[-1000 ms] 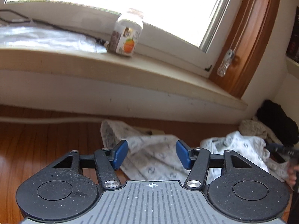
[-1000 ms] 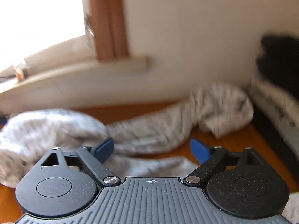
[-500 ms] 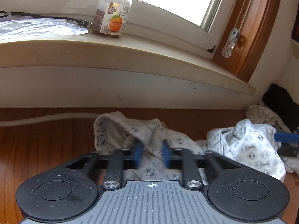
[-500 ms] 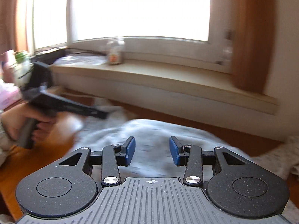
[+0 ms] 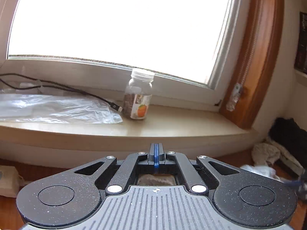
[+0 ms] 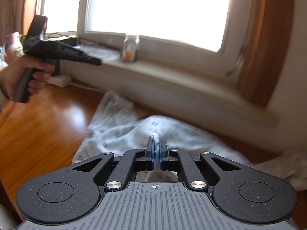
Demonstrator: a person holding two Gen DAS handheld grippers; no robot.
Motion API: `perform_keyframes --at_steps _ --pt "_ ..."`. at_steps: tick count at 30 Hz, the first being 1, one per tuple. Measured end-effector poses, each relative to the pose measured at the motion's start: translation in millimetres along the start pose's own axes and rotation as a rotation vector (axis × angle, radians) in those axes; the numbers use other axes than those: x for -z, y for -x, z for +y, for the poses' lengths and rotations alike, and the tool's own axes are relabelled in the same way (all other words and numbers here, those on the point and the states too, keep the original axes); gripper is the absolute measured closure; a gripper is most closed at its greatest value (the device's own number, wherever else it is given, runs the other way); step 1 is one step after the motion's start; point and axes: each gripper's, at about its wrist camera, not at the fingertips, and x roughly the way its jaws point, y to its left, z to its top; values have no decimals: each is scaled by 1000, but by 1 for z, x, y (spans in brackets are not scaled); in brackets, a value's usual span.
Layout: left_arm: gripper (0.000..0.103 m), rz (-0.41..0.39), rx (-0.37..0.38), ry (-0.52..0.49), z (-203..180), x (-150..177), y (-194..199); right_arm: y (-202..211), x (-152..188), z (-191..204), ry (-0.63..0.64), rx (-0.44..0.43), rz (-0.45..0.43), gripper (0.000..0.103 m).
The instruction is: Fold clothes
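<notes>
A white patterned garment (image 6: 122, 132) lies spread on the wooden floor (image 6: 38, 122) below the window sill. My right gripper (image 6: 157, 149) is shut on a pinch of this garment, with cloth showing between the blue pads. My left gripper (image 5: 156, 153) is shut, raised and pointed at the sill; a bit of cloth (image 5: 155, 179) shows through the gap under its jaws, so what it holds cannot be told. In the right wrist view the left gripper (image 6: 96, 61) is held high at the left, above the floor.
A jar (image 5: 138, 97) with an orange label, a cable (image 5: 76, 92) and a plastic bag (image 5: 57, 109) lie on the window sill (image 5: 172, 122). More clothes (image 5: 268, 153), pale and dark, are heaped at the right wall. A white box (image 5: 7, 180) sits on the floor at left.
Both grippers have shut. The right one closed on the white garment. The left one rose from the floor up to sill height.
</notes>
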Motion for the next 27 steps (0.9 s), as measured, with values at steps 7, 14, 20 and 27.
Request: perform_keyframes --at_steps 7,14,20,27 --pt "90 79 9 1 2 29 -11 -12 32 -35 11 93 160 97" --pt "43 129 -25 -56 3 51 -36 -11 44 -44 -19 122 115 88" --pt "33 135 -46 -43 16 58 -26 -5 13 -22 35 103 11 85" --pt "20 116 -60 -18 29 58 -6 -50 -10 33 69 -119 15 75"
